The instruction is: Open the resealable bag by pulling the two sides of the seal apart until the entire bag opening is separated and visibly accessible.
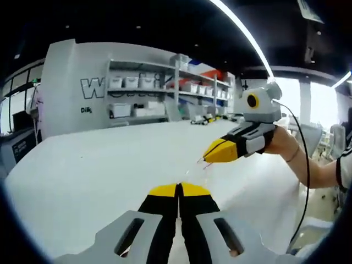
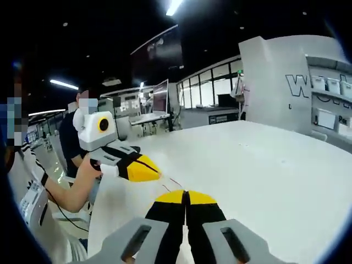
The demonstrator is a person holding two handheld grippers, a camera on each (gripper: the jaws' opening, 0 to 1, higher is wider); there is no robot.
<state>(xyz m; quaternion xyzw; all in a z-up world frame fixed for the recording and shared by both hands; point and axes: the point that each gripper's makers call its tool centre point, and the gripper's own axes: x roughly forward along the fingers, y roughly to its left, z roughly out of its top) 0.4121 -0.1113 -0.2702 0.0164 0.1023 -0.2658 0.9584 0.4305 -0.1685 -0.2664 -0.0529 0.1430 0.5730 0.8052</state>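
Left tool (image 1: 179, 190) seen from behind in the left gripper view, yellow tips pressed together with no gap, pinching one edge of a clear resealable bag (image 1: 196, 171) that is barely visible against the white tabletop (image 1: 82, 176). Right tool (image 1: 212, 155) reaching in from the right, yellow tips likewise closed on the bag's far edge, held by a hand (image 1: 281, 143) with a black cable trailing down. Thin reddish line of the seal faintly visible between the two tools; whether the seal is parted cannot be told. In the right gripper view, right tool (image 2: 186, 197) shut tight at bottom centre, left tool (image 2: 147, 171) coming in from the left, also closed, a thin line of the bag (image 2: 175, 182) stretched between them above the tabletop (image 2: 264, 176). Shelving with white bins (image 1: 137, 82) far behind, against a grey wall with large lettering.
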